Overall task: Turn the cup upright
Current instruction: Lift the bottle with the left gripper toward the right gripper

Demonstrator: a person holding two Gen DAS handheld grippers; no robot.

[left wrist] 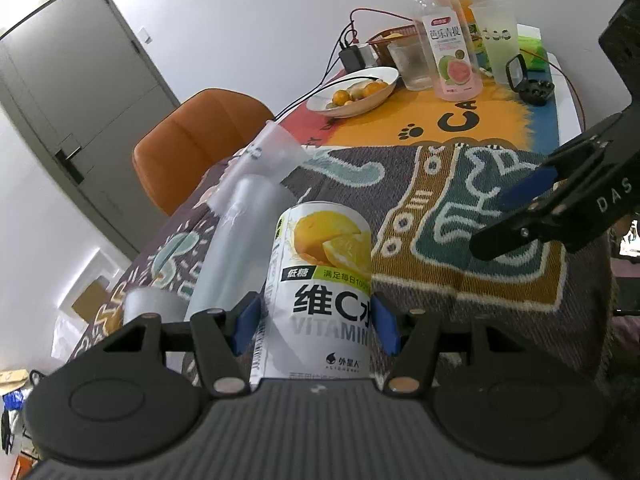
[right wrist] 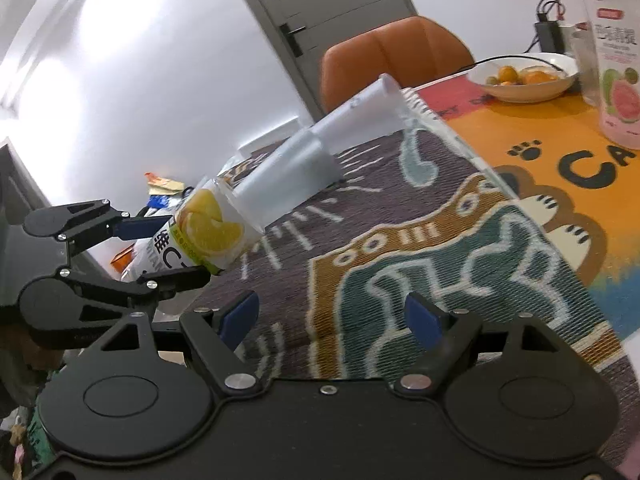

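A frosted plastic cup (left wrist: pixel 262 156) lies on its side on the patterned cloth, its mouth pointing toward the far table edge; it also shows in the right wrist view (right wrist: pixel 360 114). My left gripper (left wrist: pixel 316 322) is shut on a lemon vitamin bottle (left wrist: pixel 324 280), held tilted with its top end at or inside the cup; the join is hidden. In the right wrist view the left gripper (right wrist: pixel 160 248) holds that bottle (right wrist: pixel 208 232) at the left. My right gripper (right wrist: pixel 332 316) is open and empty over the cloth, right of the bottle, and shows in the left wrist view (left wrist: pixel 512 216).
A woven cloth (left wrist: pixel 460 208) covers the near table. Farther back stand a fruit bowl (left wrist: pixel 354 92), a guava drink bottle (left wrist: pixel 446 40), a glass (left wrist: pixel 410 64), a tall frosted cup (left wrist: pixel 498 40) and cables. An orange chair (left wrist: pixel 196 140) stands at the left edge.
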